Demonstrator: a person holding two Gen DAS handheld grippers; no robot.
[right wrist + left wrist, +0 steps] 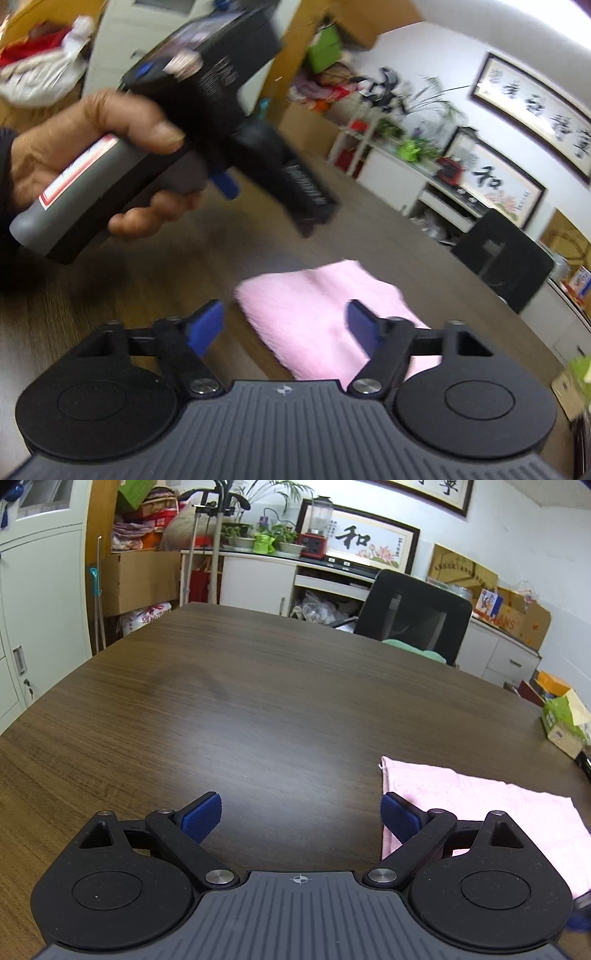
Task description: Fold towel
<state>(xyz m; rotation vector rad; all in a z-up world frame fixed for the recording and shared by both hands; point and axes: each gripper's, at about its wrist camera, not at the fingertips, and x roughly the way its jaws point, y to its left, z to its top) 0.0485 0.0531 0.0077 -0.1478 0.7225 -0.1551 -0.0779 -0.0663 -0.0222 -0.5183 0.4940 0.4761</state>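
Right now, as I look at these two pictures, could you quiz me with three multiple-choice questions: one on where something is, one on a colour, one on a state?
1. Where does the towel lie?
A. on the table
B. on the chair
C. on the floor

2. What colour is the towel?
A. green
B. pink
C. white

3. How are the left gripper and right gripper?
A. both shut on the towel
B. one open, one shut
C. both open, holding nothing

Answers:
1. A, it lies flat on the brown wood.
2. B, pink in both views.
3. C, each gripper's blue pads stand wide apart with nothing between them.
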